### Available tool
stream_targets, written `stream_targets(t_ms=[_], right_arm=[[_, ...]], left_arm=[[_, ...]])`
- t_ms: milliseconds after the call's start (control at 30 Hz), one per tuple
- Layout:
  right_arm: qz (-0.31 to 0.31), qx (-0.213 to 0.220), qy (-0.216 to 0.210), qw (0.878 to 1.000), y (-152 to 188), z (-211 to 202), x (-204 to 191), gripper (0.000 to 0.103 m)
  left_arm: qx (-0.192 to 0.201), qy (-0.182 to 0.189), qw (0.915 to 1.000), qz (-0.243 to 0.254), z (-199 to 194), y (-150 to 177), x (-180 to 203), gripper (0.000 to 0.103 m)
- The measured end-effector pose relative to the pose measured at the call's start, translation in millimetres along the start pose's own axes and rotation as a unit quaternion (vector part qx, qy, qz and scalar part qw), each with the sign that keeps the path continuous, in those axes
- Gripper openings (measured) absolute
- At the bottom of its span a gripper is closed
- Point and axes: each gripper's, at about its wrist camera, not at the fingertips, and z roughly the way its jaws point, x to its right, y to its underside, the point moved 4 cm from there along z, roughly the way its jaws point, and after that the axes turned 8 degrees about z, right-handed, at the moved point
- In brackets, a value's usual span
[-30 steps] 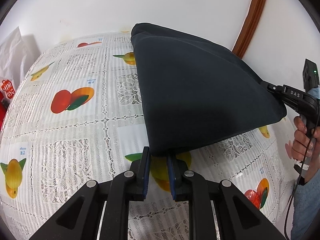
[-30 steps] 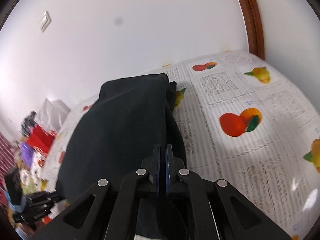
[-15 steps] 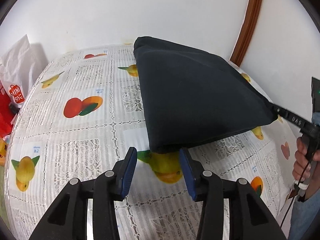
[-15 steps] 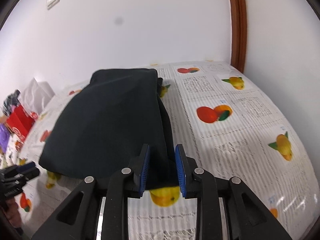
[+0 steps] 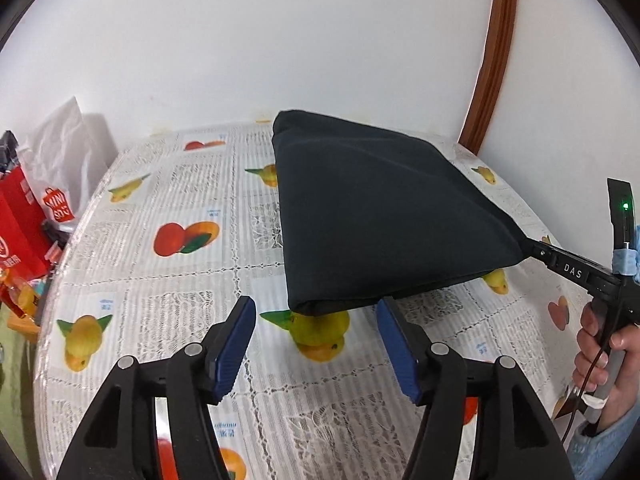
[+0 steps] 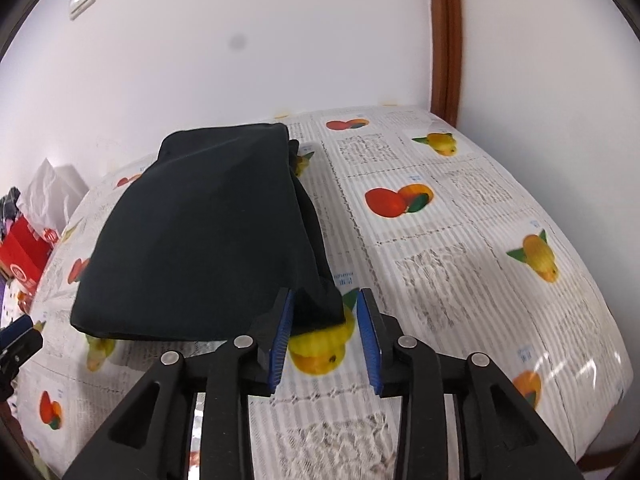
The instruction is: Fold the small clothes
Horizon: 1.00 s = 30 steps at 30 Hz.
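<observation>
I see the dark garment [image 5: 384, 216] lying folded on the surface [image 5: 168, 304], which wears a cloth printed with fruit. Its near edge rests on a yellow fruit print, and its far end reaches close to the white wall [image 5: 280, 40].

My left tool [image 5: 316, 312] has just been opening; its blue pads stand well apart, one on each side of the garment's near corner, and neither presses on the cloth. It holds nothing.

My right tool [image 6: 324, 312] has also just been opening, though less widely. The other near corner of the garment sits between its pads; the left pad looks to be right against the cloth and the right pad stands clear of it, so nothing is clamped. From the left wrist view I see that tool's fingers at the garment's right corner, with the person's hand [image 5: 604, 344] around its grip.

A red bag [image 5: 20, 224] and a white bag [image 5: 68, 152] sit past the left edge of the surface.
</observation>
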Motion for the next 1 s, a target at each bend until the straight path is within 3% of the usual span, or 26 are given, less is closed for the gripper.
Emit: stream_targets(t_ms=[67, 233, 367, 433, 500, 700, 767, 1000], right_arm=[[0.005, 0.006, 0.004, 1.000, 2.5, -12.6, -0.9, 0.036], [-0.002, 0.026, 0.012, 1.000, 8.2, -57.9, -7.1, 0.055], [-0.035, 0.047, 0.043, 0.997, 11.2, -97.3, -16.8, 0.067], [-0.044, 0.065, 0.054, 0.995, 13.2, -120.2, -21.3, 0.082], [-0.046, 0.086, 0.058, 0.994, 15.1, -141.4, -24.9, 0.090], [-0.039, 0.111, 0.043, 0.992, 33.6, -194.9, -26.3, 0.100], [-0.045, 0.118, 0.046, 0.991, 40.6, -206.2, -26.1, 0.103], [-0.046, 0.132, 0.042, 0.989, 60.8, -237.7, -21.2, 0.103]], left_arm=[[0.006, -0.006, 1.0000, 0.000, -12.3, 1.3, 3.3, 0.063], [0.027, -0.023, 0.9994, -0.001, -43.4, 4.9, 9.8, 0.069], [0.048, -0.039, 0.9981, -0.004, -74.5, 7.4, 17.8, 0.075], [0.054, -0.045, 0.9975, -0.002, -87.3, 8.3, 22.5, 0.075], [0.059, -0.053, 0.9968, -0.002, -99.4, 9.9, 26.2, 0.076], [0.077, -0.063, 0.9950, -0.008, -137.1, 22.1, 38.4, 0.080], [0.085, -0.070, 0.9939, -0.008, -148.4, 26.8, 42.3, 0.089], [0.110, -0.077, 0.9909, -0.003, -177.0, 37.6, 57.1, 0.089]])
